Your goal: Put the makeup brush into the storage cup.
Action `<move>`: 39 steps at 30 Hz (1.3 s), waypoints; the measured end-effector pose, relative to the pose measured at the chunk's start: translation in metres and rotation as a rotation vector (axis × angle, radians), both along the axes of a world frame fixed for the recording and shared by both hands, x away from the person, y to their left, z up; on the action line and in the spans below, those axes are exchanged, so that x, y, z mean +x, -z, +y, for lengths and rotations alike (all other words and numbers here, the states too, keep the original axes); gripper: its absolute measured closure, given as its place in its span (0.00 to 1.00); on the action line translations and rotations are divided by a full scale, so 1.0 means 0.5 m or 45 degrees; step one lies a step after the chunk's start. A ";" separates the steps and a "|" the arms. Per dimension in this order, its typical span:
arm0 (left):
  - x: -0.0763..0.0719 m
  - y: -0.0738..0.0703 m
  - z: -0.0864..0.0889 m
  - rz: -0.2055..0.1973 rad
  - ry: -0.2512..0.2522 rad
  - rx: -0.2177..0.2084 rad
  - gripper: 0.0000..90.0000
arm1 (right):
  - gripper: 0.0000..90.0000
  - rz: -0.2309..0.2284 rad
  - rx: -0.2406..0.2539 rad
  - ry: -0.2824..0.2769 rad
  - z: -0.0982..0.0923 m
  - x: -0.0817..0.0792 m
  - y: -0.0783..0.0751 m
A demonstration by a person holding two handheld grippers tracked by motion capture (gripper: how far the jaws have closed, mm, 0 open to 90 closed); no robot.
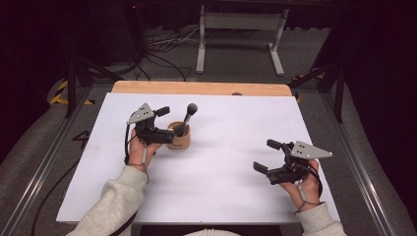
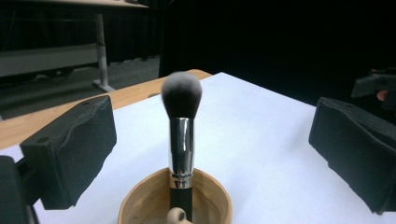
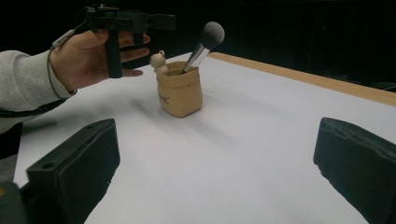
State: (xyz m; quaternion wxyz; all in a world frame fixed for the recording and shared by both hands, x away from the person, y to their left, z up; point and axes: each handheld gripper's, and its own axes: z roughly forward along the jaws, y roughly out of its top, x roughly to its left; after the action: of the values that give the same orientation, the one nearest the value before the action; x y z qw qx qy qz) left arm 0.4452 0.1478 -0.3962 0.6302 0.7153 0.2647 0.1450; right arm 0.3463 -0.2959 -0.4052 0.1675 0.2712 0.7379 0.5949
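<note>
Grey-tipped brush (image 2: 181, 135) stands untouched between the left gripper's (image 2: 210, 154) spread fingers (image 2: 70, 149).

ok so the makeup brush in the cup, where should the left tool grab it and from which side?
Grip the makeup brush on its silver ferrule, just above the rim of the tan cup. It is a rigid cylinder, unlike the soft bristle head. The left tool is open, its jaws either side of the leaning brush: move forward level, close, then lift along the lean.
</note>
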 end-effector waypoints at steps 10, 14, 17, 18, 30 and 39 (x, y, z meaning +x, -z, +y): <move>-0.057 -0.032 0.048 -0.053 0.016 -0.006 0.00 | 0.00 -0.026 0.016 -0.013 -0.003 0.004 -0.004; -0.075 -0.037 0.065 -0.035 0.008 0.010 0.00 | 0.00 -0.033 0.012 -0.018 -0.003 0.005 -0.003; -0.087 -0.039 0.079 -0.027 0.011 0.004 0.00 | 0.00 -0.042 0.011 -0.020 -0.004 0.003 -0.003; -0.091 -0.040 0.083 -0.014 0.008 0.018 0.00 | 0.00 -0.043 0.010 -0.021 -0.005 0.003 -0.003; -0.139 -0.013 0.126 0.026 -0.059 0.019 0.00 | 0.00 -0.076 0.005 -0.059 -0.004 0.000 0.001; -0.175 0.021 0.152 -0.002 -0.109 -0.003 0.00 | 0.00 -0.090 -0.001 -0.076 -0.007 -0.005 0.002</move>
State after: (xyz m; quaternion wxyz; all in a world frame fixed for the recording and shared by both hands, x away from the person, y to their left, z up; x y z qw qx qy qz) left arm 0.3578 0.2237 -0.4067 0.6246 0.7025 0.2947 0.1721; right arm 0.3439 -0.2994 -0.4061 0.1755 0.2278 0.7396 0.6085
